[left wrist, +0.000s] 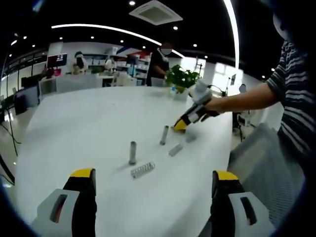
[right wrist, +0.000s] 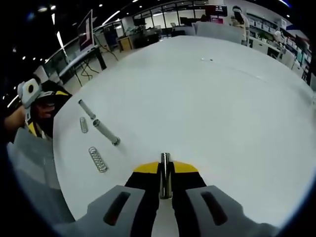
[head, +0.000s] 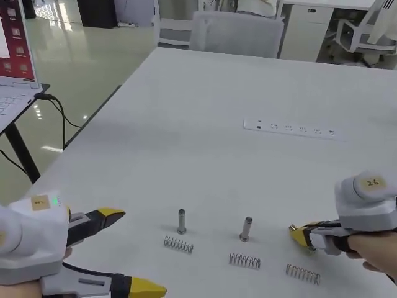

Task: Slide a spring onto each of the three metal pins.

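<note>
The right gripper (right wrist: 166, 167) is clamping a pin (right wrist: 165, 182); the left gripper (left wrist: 154, 174) is gaping wide. A snagging spring (head: 303, 273) risks twisting it loose.

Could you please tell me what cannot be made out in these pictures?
- Head view: the right gripper covers whatever it grips. The right gripper view shows a pin there, its near end hidden between the jaws.
- Head view: the laptop is cut off by the left edge, and its screen text is too small to read.
- Head view: the power strip has markings too small to read.
</note>
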The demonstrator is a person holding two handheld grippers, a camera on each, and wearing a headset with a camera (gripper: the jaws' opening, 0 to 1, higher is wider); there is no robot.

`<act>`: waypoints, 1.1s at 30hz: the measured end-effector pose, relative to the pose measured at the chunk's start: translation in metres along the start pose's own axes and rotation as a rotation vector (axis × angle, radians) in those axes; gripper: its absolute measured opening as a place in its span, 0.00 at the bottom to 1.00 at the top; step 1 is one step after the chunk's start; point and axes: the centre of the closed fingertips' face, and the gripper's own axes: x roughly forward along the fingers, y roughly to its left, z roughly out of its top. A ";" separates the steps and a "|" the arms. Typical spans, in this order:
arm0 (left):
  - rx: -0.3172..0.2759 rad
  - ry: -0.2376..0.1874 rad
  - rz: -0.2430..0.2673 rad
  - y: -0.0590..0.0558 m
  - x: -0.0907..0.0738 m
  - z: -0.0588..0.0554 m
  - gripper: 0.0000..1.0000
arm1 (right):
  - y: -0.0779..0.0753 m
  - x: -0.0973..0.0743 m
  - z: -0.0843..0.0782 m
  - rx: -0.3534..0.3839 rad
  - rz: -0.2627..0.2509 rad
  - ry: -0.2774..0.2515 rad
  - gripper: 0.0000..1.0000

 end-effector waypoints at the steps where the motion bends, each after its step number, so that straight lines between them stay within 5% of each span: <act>1: 0.000 0.000 0.000 0.000 0.000 0.000 0.95 | 0.001 -0.003 0.001 0.006 0.002 -0.012 0.05; 16: 0.009 -0.006 -0.018 -0.006 0.005 0.004 0.94 | 0.006 -0.017 0.010 0.015 0.013 -0.096 0.05; 33: 0.007 -0.005 -0.016 -0.008 0.005 0.003 0.94 | 0.020 -0.022 0.015 -0.053 0.022 -0.149 0.05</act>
